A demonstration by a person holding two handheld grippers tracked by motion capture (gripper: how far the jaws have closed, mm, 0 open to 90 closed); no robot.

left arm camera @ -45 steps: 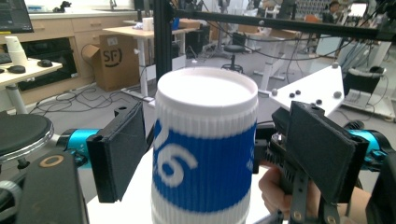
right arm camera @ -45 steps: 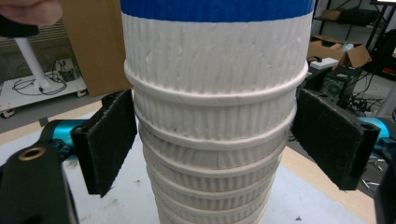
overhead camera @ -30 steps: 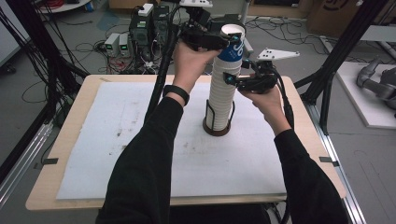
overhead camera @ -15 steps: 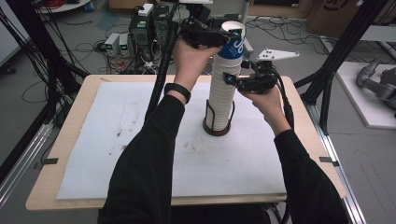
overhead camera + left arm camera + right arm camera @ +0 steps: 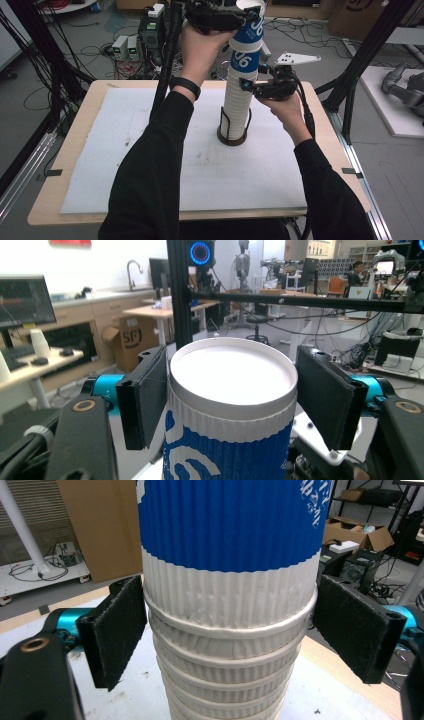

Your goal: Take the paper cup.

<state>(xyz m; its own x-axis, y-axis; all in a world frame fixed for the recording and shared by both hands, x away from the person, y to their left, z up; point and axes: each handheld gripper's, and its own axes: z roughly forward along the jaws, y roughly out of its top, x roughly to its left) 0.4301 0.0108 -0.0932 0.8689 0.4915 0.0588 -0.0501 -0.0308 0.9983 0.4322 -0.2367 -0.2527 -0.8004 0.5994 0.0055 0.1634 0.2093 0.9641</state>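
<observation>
I am inspecting the table, which is carrying a white mat over most of its top. Toward the far edge, right of centre, a dark wire holder is standing on the mat and is keeping a tall stack of paper cups upright.

The work in hand is the lifting of the top cup — a white ribbed cup with a blue band — off that stack. I am judging it as partly done: in the high view the top cup is sitting visibly higher than the cup below and is leaning slightly, yet its base is overlapping the next cup, so separation is not complete.

The left gripper is holding the top cup just below the rim; its left pad is touching the wall, the right pad is standing close, and I am reading this as a grip. The right gripper is bracing lower down — its jaws are straddling the rims below the blue cup, narrow but with a slight gap showing on each side, so I am not counting it as clamped.

What is left, in my judgement: pulling the cup clear while the stack is being steadied, then setting it down.
</observation>
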